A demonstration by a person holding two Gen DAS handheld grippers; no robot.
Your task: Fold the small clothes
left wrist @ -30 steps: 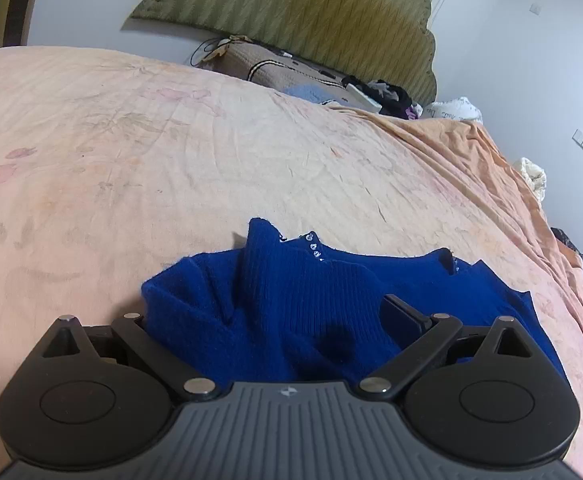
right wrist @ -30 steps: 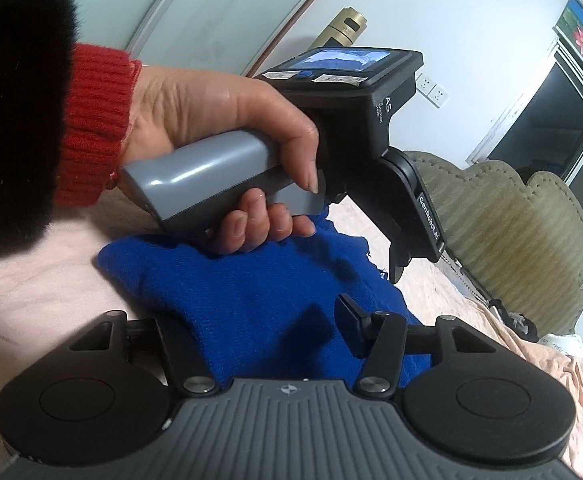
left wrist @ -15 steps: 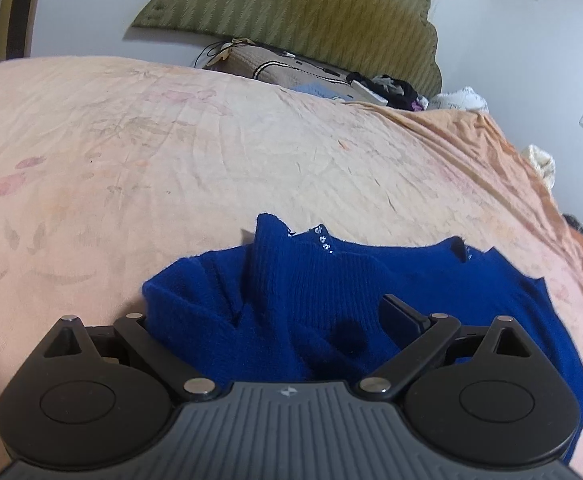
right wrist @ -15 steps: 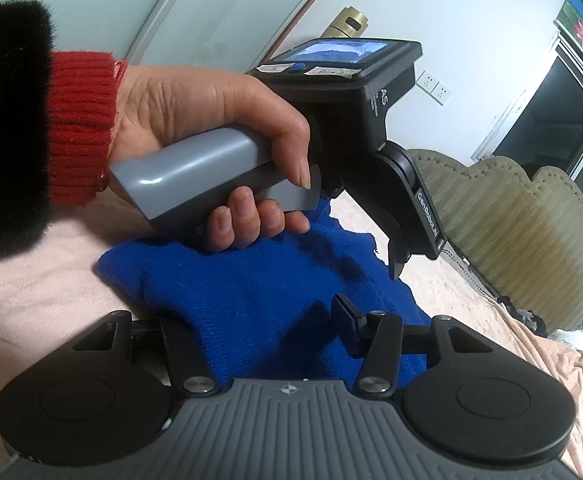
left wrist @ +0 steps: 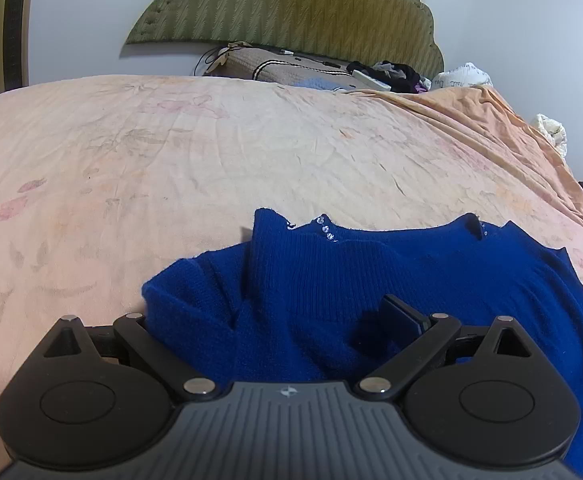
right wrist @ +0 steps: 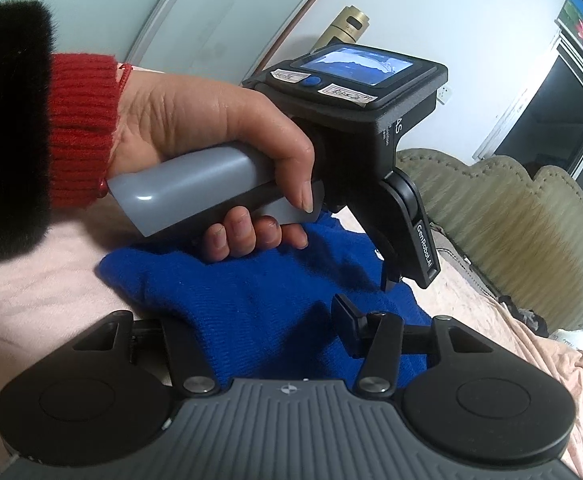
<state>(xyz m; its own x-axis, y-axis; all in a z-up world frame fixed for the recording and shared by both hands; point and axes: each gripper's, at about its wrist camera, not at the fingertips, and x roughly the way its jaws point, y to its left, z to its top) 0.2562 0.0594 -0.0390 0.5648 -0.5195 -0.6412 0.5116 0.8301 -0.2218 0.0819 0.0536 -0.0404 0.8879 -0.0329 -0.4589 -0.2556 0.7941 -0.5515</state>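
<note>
Since a second ago the left tongs (left wrist: 275, 320) have tilted up, showing more headboard. Both they and the right tongs (right wrist: 267, 320) grip the blue knitted sweater (left wrist: 371, 280), which lies on the peach-sheeted bed (left wrist: 171, 168). Mid-fold, I judge; next calls for carrying the held edge across evenly.

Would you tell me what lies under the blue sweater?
The blue sweater rests on the peach bedsheet, which shows all around it. Whatever sits directly beneath its bunched folds is covered, as are the left gripper's lower finger parts.
</note>
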